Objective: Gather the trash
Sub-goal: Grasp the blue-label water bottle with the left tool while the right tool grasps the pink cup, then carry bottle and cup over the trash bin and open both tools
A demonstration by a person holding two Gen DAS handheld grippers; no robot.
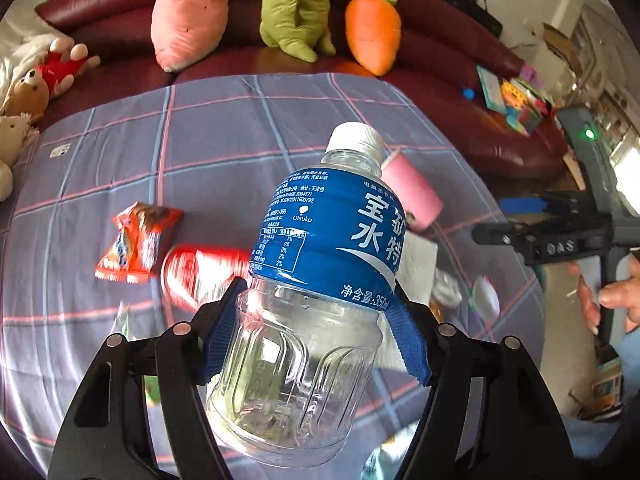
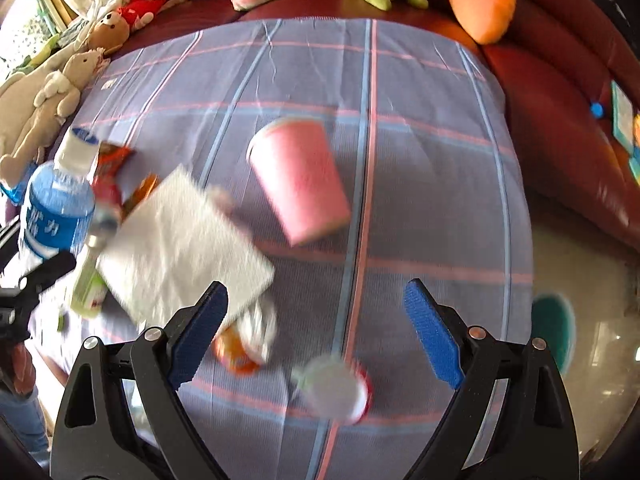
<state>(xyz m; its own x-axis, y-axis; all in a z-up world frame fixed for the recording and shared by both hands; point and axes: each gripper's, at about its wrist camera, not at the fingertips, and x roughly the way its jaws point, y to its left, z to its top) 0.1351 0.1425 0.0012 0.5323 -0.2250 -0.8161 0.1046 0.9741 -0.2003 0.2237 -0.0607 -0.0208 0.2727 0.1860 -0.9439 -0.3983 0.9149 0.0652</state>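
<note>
Left tool (image 1: 316, 320) grips a clear bottle (image 1: 304, 320) above the checked counter (image 2: 420, 128). Right tool (image 2: 316, 332) gapes wide, empty, over bare cloth beside the pink cup (image 2: 300, 188); the counter's right edge lies near.

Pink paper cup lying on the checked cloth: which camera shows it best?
The right wrist view: the pink paper cup lies on its side in full view, slightly blurred, beyond the open right gripper. In the left wrist view the clear plastic bottle in the left gripper hides most of it.

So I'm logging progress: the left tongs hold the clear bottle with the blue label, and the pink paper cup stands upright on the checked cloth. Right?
Not quite. The left tongs do hold the bottle, but the pink paper cup lies on its side on the checked cloth, as the right wrist view shows.
</note>
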